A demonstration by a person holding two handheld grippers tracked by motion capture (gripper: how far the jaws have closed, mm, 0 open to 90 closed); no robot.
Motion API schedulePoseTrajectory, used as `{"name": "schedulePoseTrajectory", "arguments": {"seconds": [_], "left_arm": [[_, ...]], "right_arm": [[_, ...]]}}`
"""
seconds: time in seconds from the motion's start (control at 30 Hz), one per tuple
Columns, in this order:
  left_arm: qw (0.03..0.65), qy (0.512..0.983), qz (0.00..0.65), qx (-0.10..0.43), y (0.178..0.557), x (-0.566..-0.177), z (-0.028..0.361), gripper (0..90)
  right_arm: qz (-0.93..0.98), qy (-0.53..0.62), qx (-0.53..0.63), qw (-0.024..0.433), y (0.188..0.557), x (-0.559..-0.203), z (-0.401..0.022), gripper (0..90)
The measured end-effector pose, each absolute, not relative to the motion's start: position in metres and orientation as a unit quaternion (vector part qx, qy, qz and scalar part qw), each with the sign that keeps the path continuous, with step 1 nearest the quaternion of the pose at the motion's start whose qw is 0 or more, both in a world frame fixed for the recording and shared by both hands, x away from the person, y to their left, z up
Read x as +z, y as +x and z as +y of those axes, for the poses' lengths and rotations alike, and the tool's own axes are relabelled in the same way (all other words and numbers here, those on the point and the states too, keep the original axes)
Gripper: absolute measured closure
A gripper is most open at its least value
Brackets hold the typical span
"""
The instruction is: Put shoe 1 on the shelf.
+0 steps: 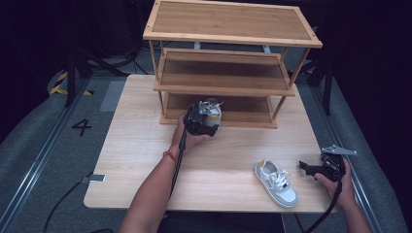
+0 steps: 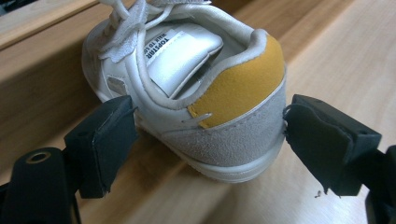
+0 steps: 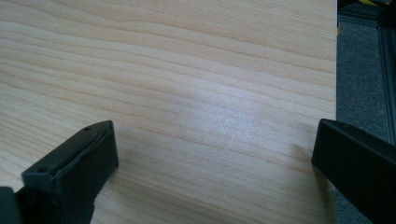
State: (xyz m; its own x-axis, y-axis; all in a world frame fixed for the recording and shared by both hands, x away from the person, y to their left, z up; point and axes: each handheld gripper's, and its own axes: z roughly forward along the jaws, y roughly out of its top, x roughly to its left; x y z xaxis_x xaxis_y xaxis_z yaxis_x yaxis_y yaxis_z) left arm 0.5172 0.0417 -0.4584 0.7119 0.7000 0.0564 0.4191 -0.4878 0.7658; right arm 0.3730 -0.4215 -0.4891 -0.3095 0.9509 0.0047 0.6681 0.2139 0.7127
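Tongue label reading "TOPSTAR" on white leather sneaker with yellow suede heel tab (image 2: 201, 93), resting at wooden three-tier rack (image 1: 228, 73) bottom shelf edge; left gripper (image 2: 210, 140) released, jaws wide around heel; right gripper (image 3: 215, 154) spread over table (image 3: 187, 70)

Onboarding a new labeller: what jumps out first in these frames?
The three-tier wooden shoe rack at the table's far edge dominates the high view. At its bottom shelf, the left gripper has its jaws spread on either side of a white shoe with a yellow heel patch, heel toward the camera, pads just off it. The matching shoe lies on the table near the front edge, beside the open right gripper.
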Motion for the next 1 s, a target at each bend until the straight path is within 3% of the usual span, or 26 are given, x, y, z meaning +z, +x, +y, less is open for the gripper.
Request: {"name": "schedulePoseTrajectory", "arguments": {"seconds": [0.27, 0.47, 0.5, 0.73, 0.83, 1.0], "left_arm": [[0.356, 0.855, 0.333, 0.178, 0.544, -0.453, 0.043, 20.5], [0.374, 0.851, 0.330, 0.166, 0.557, -0.453, 0.050, 24.3], [0.363, 0.864, 0.296, 0.184, 0.565, -0.453, 0.054, 24.7], [0.359, 0.862, 0.299, 0.197, 0.562, -0.451, 0.054, 26.1], [0.352, 0.858, 0.338, 0.160, 0.545, -0.454, 0.050, 22.3], [0.352, 0.871, 0.305, 0.156, 0.523, -0.452, 0.062, 20.5]], "right_arm": [[0.746, 0.542, 0.313, 0.226, 0.373, -0.489, -0.422, 0.4], [0.745, 0.543, 0.315, 0.224, 0.373, -0.489, -0.421, 0.4], [0.745, 0.543, 0.315, 0.224, 0.373, -0.489, -0.421, 0.4], [0.746, 0.542, 0.314, 0.224, 0.373, -0.489, -0.422, 0.4], [0.747, 0.542, 0.315, 0.223, 0.373, -0.489, -0.422, 0.4], [0.748, 0.540, 0.315, 0.223, 0.373, -0.489, -0.422, 0.4]]}}
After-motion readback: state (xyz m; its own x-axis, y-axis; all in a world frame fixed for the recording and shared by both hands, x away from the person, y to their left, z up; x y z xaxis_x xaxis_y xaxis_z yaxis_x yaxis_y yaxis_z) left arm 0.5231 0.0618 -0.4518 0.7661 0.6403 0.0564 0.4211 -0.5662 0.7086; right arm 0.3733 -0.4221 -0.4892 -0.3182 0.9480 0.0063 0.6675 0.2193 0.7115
